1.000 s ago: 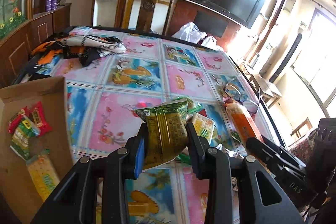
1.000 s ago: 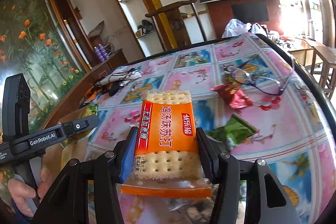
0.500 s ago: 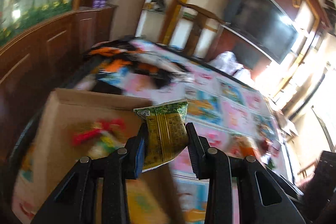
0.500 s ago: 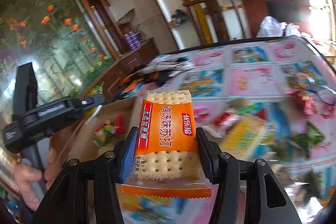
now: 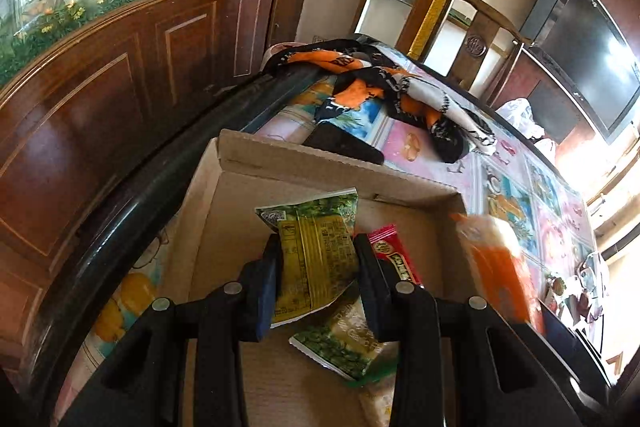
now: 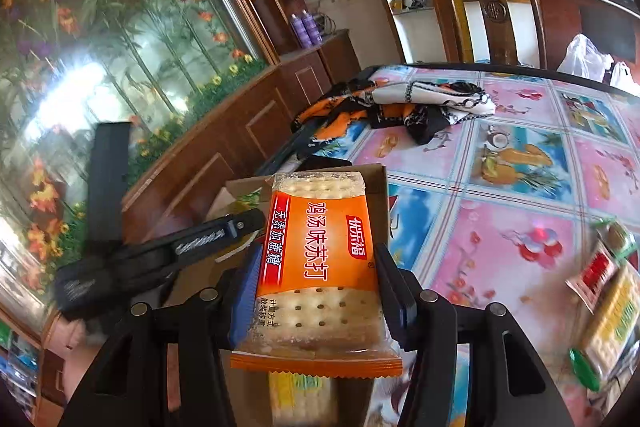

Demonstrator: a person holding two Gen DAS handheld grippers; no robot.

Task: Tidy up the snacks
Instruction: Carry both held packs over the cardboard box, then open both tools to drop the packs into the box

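My left gripper (image 5: pixel 318 269) is shut on a green and yellow snack packet (image 5: pixel 314 255) and holds it over the open cardboard box (image 5: pixel 320 163). Inside the box lie a red packet (image 5: pixel 394 257) and a green cracker packet (image 5: pixel 344 343). My right gripper (image 6: pixel 320 281) is shut on an orange cracker packet (image 6: pixel 318 255) and holds it at the box's right edge (image 6: pixel 378 175). That orange packet shows blurred in the left wrist view (image 5: pixel 496 267). The left gripper shows in the right wrist view (image 6: pixel 192 243).
A patterned orange, black and white scarf (image 5: pixel 392 83) and a black phone (image 5: pixel 344 145) lie beyond the box. Loose snack packets (image 6: pixel 608 291) lie on the flowered tablecloth (image 6: pixel 500 163) to the right. A wooden cabinet (image 5: pixel 120 75) runs along the table's left edge.
Both grippers have swung left from the snack pile to the cardboard box, each still holding its packet. The left packet is now over the box interior.
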